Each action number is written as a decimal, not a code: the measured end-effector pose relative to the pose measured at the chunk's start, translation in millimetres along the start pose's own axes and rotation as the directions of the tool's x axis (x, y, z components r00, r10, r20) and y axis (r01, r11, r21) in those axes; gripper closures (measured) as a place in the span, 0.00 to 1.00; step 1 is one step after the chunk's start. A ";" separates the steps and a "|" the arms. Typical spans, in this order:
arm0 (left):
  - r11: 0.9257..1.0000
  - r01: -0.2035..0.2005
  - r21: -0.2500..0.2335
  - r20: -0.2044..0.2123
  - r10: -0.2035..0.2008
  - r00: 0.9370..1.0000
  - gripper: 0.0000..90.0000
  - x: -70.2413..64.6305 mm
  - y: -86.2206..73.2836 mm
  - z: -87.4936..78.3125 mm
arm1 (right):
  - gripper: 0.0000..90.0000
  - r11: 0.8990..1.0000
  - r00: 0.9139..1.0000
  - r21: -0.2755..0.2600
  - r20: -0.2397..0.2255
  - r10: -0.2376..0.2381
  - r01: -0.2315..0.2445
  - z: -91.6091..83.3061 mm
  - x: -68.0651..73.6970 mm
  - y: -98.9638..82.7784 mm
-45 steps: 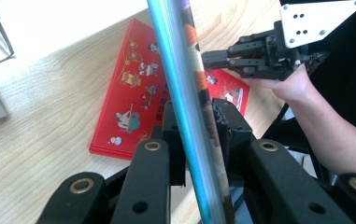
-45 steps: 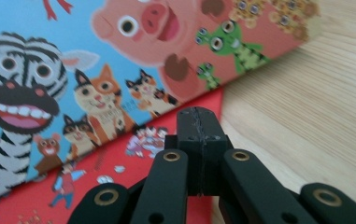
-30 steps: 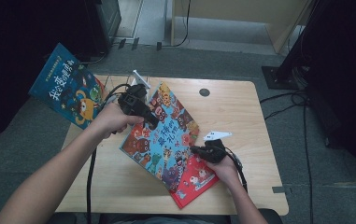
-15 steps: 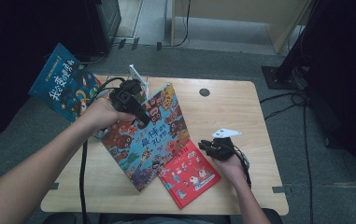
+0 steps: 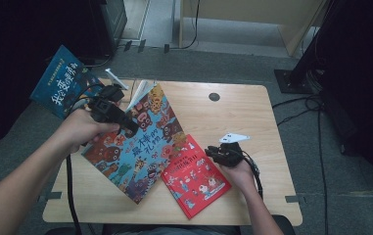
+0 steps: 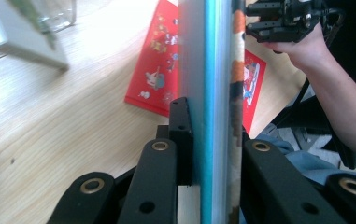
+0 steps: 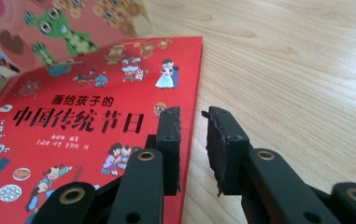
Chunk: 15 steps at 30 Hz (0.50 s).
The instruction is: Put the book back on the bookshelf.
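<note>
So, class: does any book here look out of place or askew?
Yes. The blue book juts past the table's left far corner, mostly unsupported. The big animal-cover book, clamped in the left gripper, lies skewed, overlapping the red book.

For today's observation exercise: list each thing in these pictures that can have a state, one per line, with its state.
Colourful book: closed, tilted, one edge gripped.
Red book: closed, flat on the table.
Blue book: closed, overhanging the table's edge.
Left gripper: shut on the colourful book.
Right gripper: open, holding nothing.
</note>
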<state>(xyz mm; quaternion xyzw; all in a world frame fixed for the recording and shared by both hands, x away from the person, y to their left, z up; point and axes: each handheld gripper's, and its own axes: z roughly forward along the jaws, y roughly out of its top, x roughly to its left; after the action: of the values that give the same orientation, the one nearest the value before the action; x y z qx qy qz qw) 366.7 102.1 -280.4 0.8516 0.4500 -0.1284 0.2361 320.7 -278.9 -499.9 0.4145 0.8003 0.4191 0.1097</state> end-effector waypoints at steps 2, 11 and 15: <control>1.000 0.013 -0.017 0.000 -0.013 1.000 0.91 3.0 -8.2 -8.0 | 0.81 1.000 1.000 0.007 0.000 -0.012 0.012 2.1 0.7 1.2; 0.991 0.095 -0.091 0.005 -0.095 0.995 0.91 21.9 -43.0 -41.9 | 0.76 0.997 0.997 0.022 -0.021 -0.077 0.078 15.5 8.5 3.6; 0.985 0.124 -0.123 -0.021 -0.128 0.992 0.91 26.0 -57.9 -51.7 | 0.76 0.996 0.996 0.035 -0.032 -0.079 0.080 20.4 10.0 3.9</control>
<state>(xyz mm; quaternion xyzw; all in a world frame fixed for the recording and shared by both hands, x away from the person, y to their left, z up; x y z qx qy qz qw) 333.7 175.3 -264.0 0.8072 0.5133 -0.1033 0.2724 327.3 -258.3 -508.0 0.3777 0.8252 0.4063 0.1067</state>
